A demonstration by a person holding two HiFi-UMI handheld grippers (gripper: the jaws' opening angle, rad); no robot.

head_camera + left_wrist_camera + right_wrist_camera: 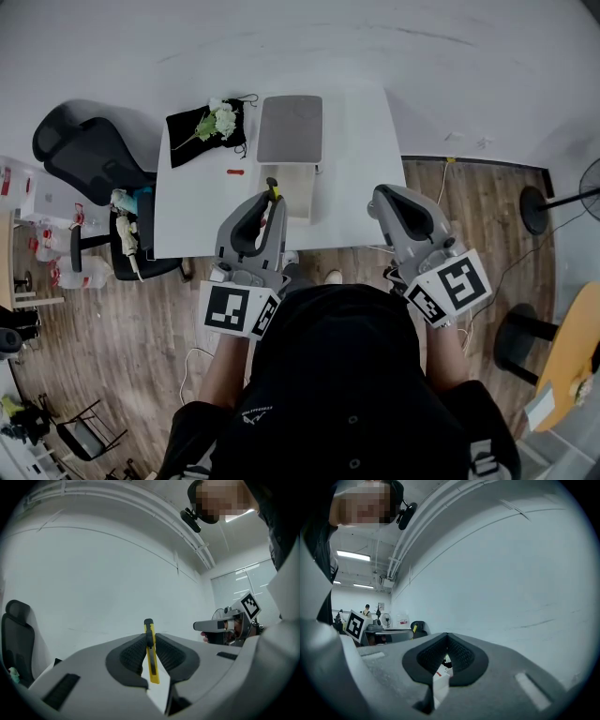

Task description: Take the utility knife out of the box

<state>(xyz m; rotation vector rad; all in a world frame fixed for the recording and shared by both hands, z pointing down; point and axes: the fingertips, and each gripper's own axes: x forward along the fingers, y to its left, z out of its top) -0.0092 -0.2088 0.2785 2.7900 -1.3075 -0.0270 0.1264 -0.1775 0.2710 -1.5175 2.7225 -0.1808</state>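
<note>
Left claw (149,638) pinches the yellow utility knife (151,663) upright at lower centre; right claw (447,639) sits closed and empty, near the white bench's (361,159) edge.

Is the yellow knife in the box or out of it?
Out. The left gripper pinches the utility knife between its pads, up in the air, clear of the open box.

Desk (361,141): white, bare along its right side.
Black cloth (190,142): far left corner of the desk, with white flowers (222,119) lying on it.
Red piece (235,172): small, just beside the cloth.
Office chair (89,150): black, left of the desk.
Floor (122,328): wood planks.
Round wooden table (567,361): right edge.
</note>
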